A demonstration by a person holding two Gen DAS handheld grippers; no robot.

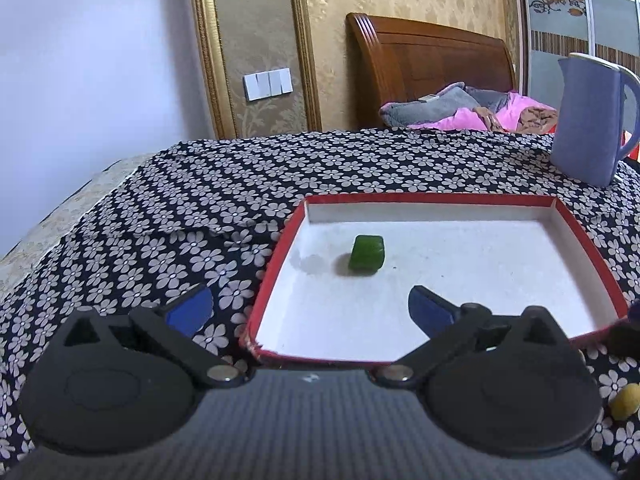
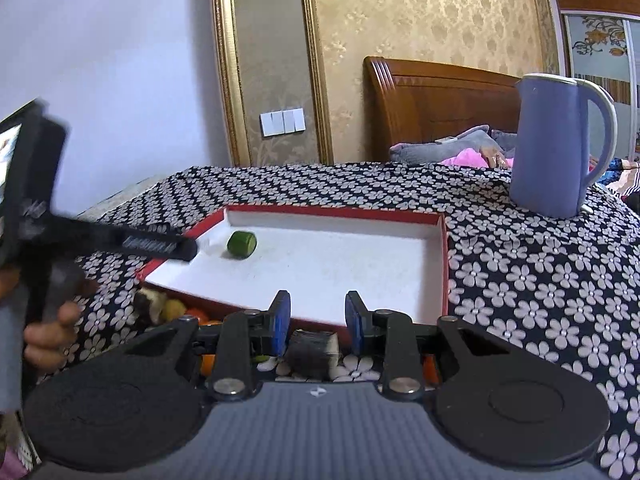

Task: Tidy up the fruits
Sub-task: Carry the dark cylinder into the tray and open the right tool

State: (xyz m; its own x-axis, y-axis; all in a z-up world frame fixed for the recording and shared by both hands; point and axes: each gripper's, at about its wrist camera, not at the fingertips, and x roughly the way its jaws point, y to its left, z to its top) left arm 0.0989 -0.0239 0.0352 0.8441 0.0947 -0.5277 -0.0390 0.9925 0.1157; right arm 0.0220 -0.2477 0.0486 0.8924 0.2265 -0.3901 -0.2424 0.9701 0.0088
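A green cucumber chunk [image 1: 366, 255] lies alone in the white-lined, red-rimmed box [image 1: 588, 240] on the flowered cloth [image 1: 200, 208]. The left gripper [image 1: 310, 310] stands wide open and empty over the box's near-left corner. The right gripper [image 2: 318, 322] is narrowed on a dark, pale-ended fruit piece [image 2: 312, 350]. A blue kettle [image 2: 556, 144] stands behind. No writing is legible.

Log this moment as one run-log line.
left gripper: open, empty | right gripper: shut on dark fruit chunk | green cucumber piece: in red-rimmed white tray
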